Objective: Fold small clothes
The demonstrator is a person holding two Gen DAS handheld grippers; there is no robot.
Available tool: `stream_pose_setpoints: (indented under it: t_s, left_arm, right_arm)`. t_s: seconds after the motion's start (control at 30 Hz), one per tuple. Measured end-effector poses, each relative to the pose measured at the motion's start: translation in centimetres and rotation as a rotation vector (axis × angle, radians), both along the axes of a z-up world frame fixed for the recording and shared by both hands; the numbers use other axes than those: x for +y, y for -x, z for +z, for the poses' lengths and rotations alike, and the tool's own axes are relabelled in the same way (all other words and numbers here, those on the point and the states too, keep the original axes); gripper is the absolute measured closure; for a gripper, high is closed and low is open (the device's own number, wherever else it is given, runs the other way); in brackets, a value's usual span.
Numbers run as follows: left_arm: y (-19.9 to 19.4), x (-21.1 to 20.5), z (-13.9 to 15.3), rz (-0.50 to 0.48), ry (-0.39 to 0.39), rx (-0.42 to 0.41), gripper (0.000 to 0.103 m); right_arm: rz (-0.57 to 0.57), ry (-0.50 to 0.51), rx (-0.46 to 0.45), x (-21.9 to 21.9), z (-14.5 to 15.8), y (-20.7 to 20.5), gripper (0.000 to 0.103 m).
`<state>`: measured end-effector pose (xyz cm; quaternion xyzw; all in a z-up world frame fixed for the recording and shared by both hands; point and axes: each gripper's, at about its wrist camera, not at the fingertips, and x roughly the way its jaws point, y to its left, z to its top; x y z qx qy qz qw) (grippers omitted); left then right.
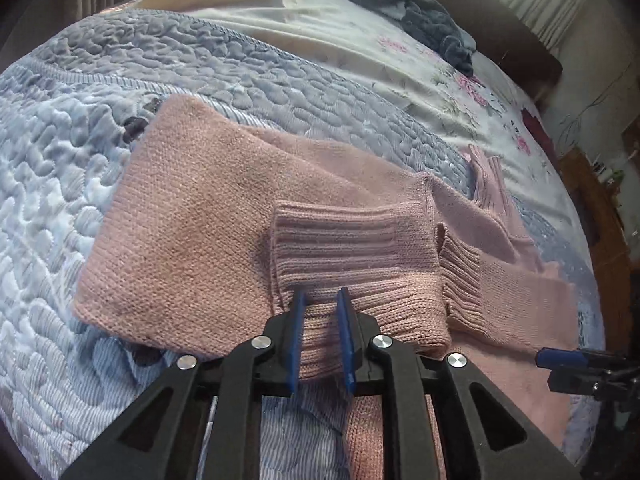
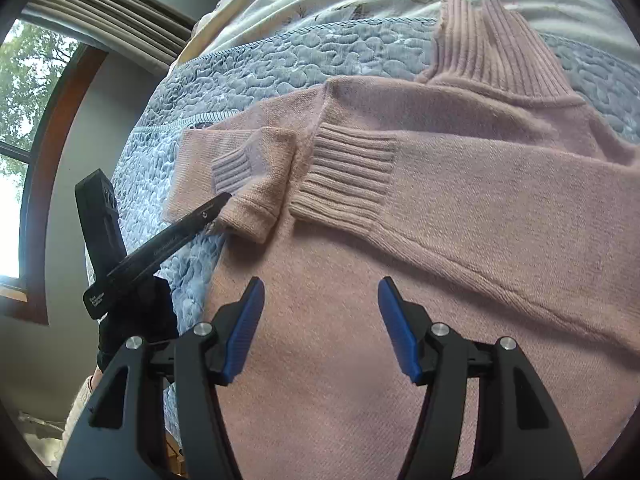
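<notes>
Left wrist view: the pink knit sweater (image 1: 192,216) lies on the blue quilted bedspread (image 1: 60,168); the left gripper (image 1: 322,300) pinches a ribbed fold of it between narrow jaws, low over the fabric.

Right wrist view: the right gripper (image 2: 320,292) hovers over the sweater's body with jaws spread wide, holding nothing, the ribbed cuff (image 2: 348,184) just ahead.

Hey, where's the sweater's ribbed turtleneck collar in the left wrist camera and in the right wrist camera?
Left wrist: the ribbed collar of the pink sweater sits right of centre, beyond the cuffs.
Right wrist: the ribbed collar is at the top, right of centre.
Shared landmark: the quilted blue bedspread under it.
</notes>
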<state>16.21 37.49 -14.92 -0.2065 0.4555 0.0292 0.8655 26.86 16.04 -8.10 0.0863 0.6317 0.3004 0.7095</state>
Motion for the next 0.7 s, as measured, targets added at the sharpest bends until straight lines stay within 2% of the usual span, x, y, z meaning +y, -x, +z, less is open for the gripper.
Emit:
stream_pose_setpoints:
  t_s: [0.07, 0.1, 0.2, 0.3, 0.4, 0.47, 0.5, 0.53, 0.57, 0.7]
  left_arm:
    - [1.0, 1.2, 0.9, 0.032, 0.074, -0.035, 0.087]
    - [1.8, 1.9, 1.6, 0.051, 0.086, -0.060, 0.086]
    - [3.9, 3.7, 3.6, 0.098, 0.020, -0.105, 0.081]
    - [5.2, 5.2, 5.0, 0.128, -0.043, -0.119, 0.080]
    - [5.9, 6.4, 5.5, 0.136, -0.051, -0.109, 0.076]
    - [6.2, 6.8, 5.5, 0.138, -0.058, -0.104, 0.075]
    - [6.2, 6.9, 5.5, 0.139, -0.064, -0.102, 0.075]
    - [6.2, 6.9, 5.4, 0.141, -0.066, -0.100, 0.074]
    - [6.2, 6.9, 5.3, 0.143, -0.062, -0.099, 0.074]
    - [5.9, 6.5, 5.0, 0.149, -0.038, -0.104, 0.074]
  right_arm:
    - [0.012, 0.002, 0.000, 1.4, 0.1, -0.8, 0.043]
    - [0.021, -0.002, 0.003, 2.2, 0.2, -1.2, 0.043]
    - [0.042, -0.019, 0.015, 5.2, -0.1, -2.5, 0.043]
    - [0.048, -0.045, 0.061, 8.1, -1.7, -3.8, 0.043]
    - [0.029, -0.035, 0.114, 10.3, -4.1, -4.7, 0.045]
    - [0.020, -0.052, 0.155, 11.1, -5.5, -4.9, 0.059]
    - [0.017, -0.031, 0.139, 11.1, -5.8, -4.8, 0.071]
    - [0.023, -0.025, 0.114, 11.1, -5.7, -4.7, 0.079]
    - [0.030, -0.050, 0.103, 10.7, -5.4, -4.6, 0.090]
    - [0.031, -0.122, 0.030, 8.0, -2.2, -4.0, 0.091]
